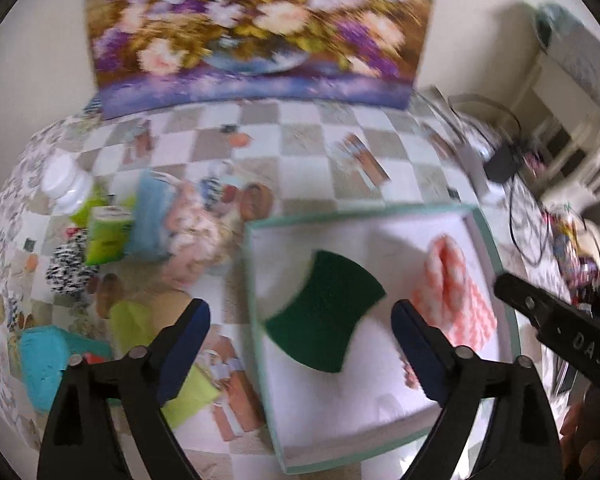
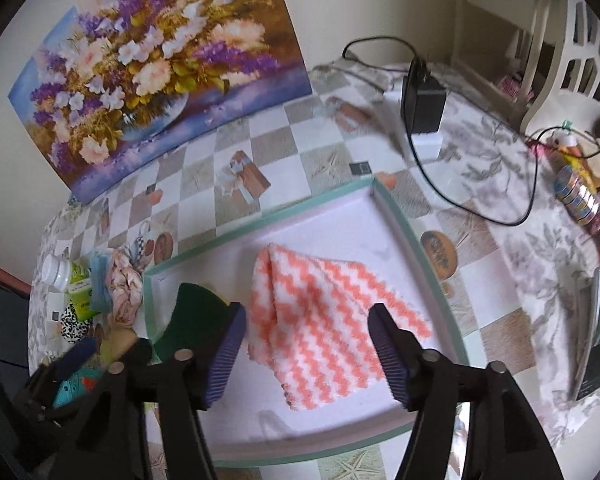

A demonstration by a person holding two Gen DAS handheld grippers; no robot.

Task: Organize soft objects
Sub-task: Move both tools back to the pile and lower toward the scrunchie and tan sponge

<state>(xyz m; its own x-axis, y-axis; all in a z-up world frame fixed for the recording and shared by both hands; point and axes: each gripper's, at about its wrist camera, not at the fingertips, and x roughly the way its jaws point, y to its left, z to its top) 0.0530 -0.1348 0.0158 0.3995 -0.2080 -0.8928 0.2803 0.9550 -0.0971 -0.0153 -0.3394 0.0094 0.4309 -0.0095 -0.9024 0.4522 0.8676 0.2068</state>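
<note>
Left wrist view: the left hand-held gripper [image 1: 300, 334] is seen spread wide, nothing between its blue pads, above the near left part of the shallow mint-rimmed white tray [image 1: 256, 280] on the checked tabletop [image 1: 308, 152]. The dark green curved scouring sponge [image 1: 326, 312] lies flat in the tray just ahead of the gap, its long axis slanted from near left to far right; the pink-and-white zigzag fluffy cloth [image 1: 454, 296] is seen beyond the right pad, near the tray's right wall. Unsorted soft items, among them a pale pink crumpled fabric bundle [image 1: 192, 236], are piled left of the tray, so the left hand is judged nearer for the next pick, which lies to the left. Right wrist view: the right hand-held gripper [image 2: 306, 350] is held open, empty, directly over the zigzag cloth, whose folded long axis runs from far left to near right inside the tray; the pads are apart from the cloth. The sponge is seen left of the left pad.
</note>
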